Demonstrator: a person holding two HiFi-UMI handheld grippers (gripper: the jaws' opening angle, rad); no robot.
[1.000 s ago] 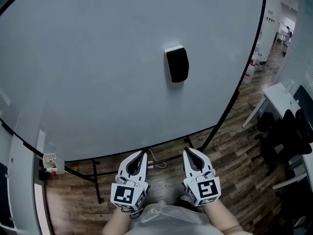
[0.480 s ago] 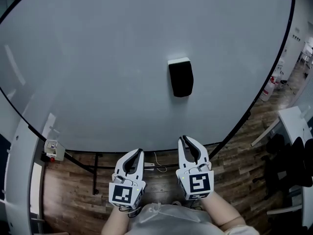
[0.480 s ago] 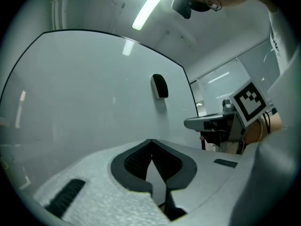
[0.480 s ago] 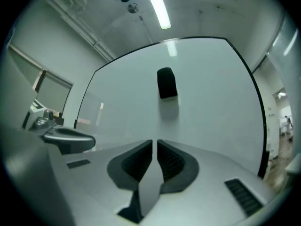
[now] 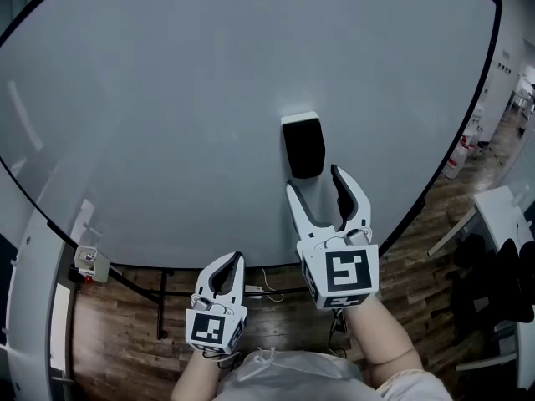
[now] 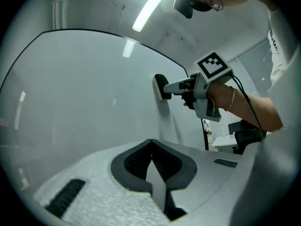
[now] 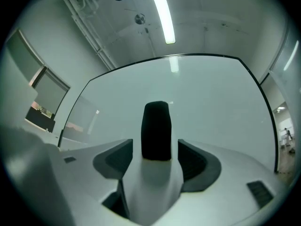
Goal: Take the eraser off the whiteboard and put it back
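A black eraser (image 5: 303, 147) with a white back clings to the big whiteboard (image 5: 167, 98). My right gripper (image 5: 314, 180) is raised just below it and its jaws are opening. Its fingertips reach the eraser's lower end and do not press on it. In the right gripper view the eraser (image 7: 156, 131) stands upright straight ahead between the spread jaws of the right gripper (image 7: 156, 157). My left gripper (image 5: 237, 259) hangs low near the board's bottom edge, shut and empty. The left gripper view shows its jaws closed together at the left gripper (image 6: 151, 142), with the right gripper (image 6: 170, 87) at the eraser (image 6: 161, 86).
The whiteboard stands on a dark frame over a wooden floor (image 5: 117, 324). A small box (image 5: 88, 261) hangs at the board's lower left edge. A white desk (image 5: 501, 211) and dark chairs (image 5: 493, 291) are at the right.
My right gripper has risen from beside the left one up to the eraser, and its jaws have gone from shut to wide apart. The left gripper has stayed low.
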